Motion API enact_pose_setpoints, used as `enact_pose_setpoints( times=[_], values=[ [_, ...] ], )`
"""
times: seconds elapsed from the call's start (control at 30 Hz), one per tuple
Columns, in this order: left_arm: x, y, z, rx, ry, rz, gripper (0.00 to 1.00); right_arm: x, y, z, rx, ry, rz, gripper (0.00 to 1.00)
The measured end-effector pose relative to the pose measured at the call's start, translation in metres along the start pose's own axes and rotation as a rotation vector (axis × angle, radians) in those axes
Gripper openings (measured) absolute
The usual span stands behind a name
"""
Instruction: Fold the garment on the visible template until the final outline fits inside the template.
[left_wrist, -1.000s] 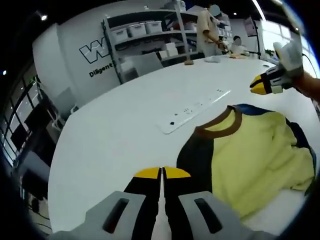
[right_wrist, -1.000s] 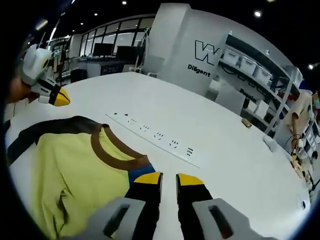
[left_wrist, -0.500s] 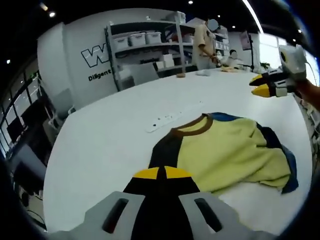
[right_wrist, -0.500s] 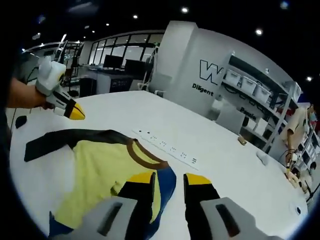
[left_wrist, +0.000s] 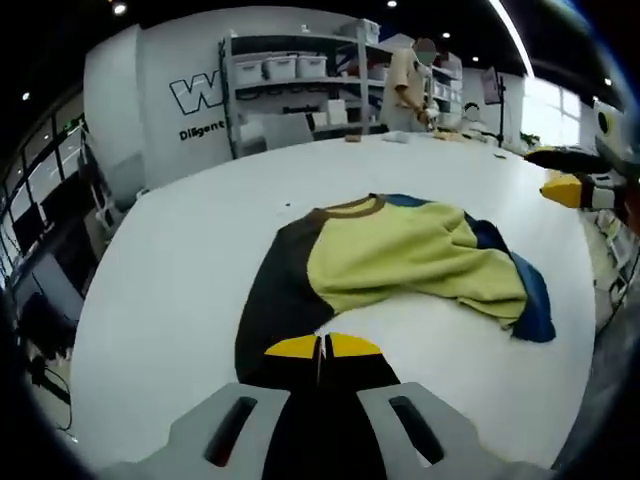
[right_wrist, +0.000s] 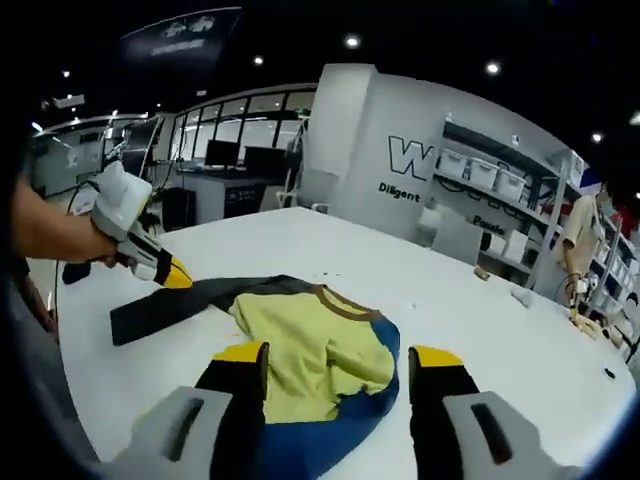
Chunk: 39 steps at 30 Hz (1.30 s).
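A yellow garment (left_wrist: 410, 260) with a brown collar (left_wrist: 345, 208), a black sleeve (left_wrist: 275, 290) and a blue sleeve (left_wrist: 530, 300) lies rumpled on the white table (left_wrist: 180, 270). My left gripper (left_wrist: 320, 347) is shut, its yellow tips right over the end of the black sleeve; I cannot tell whether cloth is pinched. From the right gripper view, the left gripper (right_wrist: 175, 277) rests at the black sleeve (right_wrist: 165, 308), held by a hand. My right gripper (right_wrist: 340, 355) stands wide open above the blue hem (right_wrist: 330, 425) of the garment (right_wrist: 315, 335). It hovers off the garment's right side as the right gripper (left_wrist: 572, 188).
Shelves with white bins (left_wrist: 290, 70) and a grey wall with lettering (left_wrist: 200, 100) stand behind the table. A person (left_wrist: 410, 80) works at the far end. The table's edge (left_wrist: 90, 340) curves close on the left; desks and monitors (right_wrist: 225, 165) lie beyond.
My right gripper's jaws have spread from nearly closed to wide open. The left gripper has come down from bare table onto the black sleeve. Both cameras have pulled back from the garment.
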<state>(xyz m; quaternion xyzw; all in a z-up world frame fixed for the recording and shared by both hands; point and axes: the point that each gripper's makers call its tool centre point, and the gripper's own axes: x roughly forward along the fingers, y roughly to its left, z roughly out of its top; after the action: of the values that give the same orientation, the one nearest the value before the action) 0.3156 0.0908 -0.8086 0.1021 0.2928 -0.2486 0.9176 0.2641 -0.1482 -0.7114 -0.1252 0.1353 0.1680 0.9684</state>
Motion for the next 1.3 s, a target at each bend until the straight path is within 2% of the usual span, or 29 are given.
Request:
enact_pose_setpoints(
  times=[0.1, 0.17, 0.33, 0.43, 0.47, 0.63, 0.67, 0.7, 0.83, 0.93, 1.03, 1.1, 1.3],
  values=[
    [-0.010, -0.003, -0.017, -0.014, 0.020, 0.000, 0.00, -0.018, 0.016, -0.001, 0.024, -0.030, -0.002, 0.82],
    [-0.021, -0.006, -0.031, -0.025, 0.037, -0.003, 0.00, -0.025, 0.024, -0.001, 0.025, -0.045, -0.003, 0.89],
    [-0.039, -0.014, -0.042, -0.013, 0.045, -0.013, 0.01, -0.039, 0.032, -0.001, 0.016, -0.075, -0.008, 0.90],
    [-0.056, -0.028, -0.052, 0.066, 0.058, -0.032, 0.03, -0.048, 0.036, 0.007, 0.017, -0.120, -0.020, 0.96],
    [-0.059, -0.030, -0.056, 0.102, 0.063, -0.033, 0.04, -0.052, 0.040, 0.014, 0.028, -0.156, -0.020, 0.99],
    [-0.070, -0.044, -0.070, 0.171, 0.082, -0.061, 0.07, -0.063, 0.057, 0.009, -0.023, -0.164, -0.015, 0.99],
    [-0.072, -0.046, -0.074, 0.189, 0.096, -0.067, 0.08, -0.061, 0.063, 0.003, -0.049, -0.132, 0.010, 0.98],
    [-0.073, -0.047, -0.076, 0.197, 0.101, -0.068, 0.09, -0.060, 0.063, 0.001, -0.060, -0.116, 0.011, 0.97],
    [-0.078, -0.056, -0.087, 0.230, 0.132, -0.096, 0.15, -0.059, 0.063, 0.009, -0.058, -0.152, 0.013, 0.95],
    [-0.080, -0.061, -0.096, 0.297, 0.164, -0.112, 0.20, -0.059, 0.065, 0.008, -0.067, -0.147, 0.017, 0.94],
    [-0.080, -0.061, -0.102, 0.317, 0.187, -0.115, 0.21, -0.059, 0.063, 0.009, -0.064, -0.152, 0.015, 0.94],
    [-0.080, -0.058, -0.108, 0.366, 0.218, -0.103, 0.20, -0.060, 0.060, 0.011, -0.056, -0.163, 0.010, 0.93],
    [-0.074, -0.051, -0.114, 0.467, 0.248, -0.081, 0.19, -0.060, 0.058, 0.009, -0.053, -0.158, 0.007, 0.92]
  ],
)
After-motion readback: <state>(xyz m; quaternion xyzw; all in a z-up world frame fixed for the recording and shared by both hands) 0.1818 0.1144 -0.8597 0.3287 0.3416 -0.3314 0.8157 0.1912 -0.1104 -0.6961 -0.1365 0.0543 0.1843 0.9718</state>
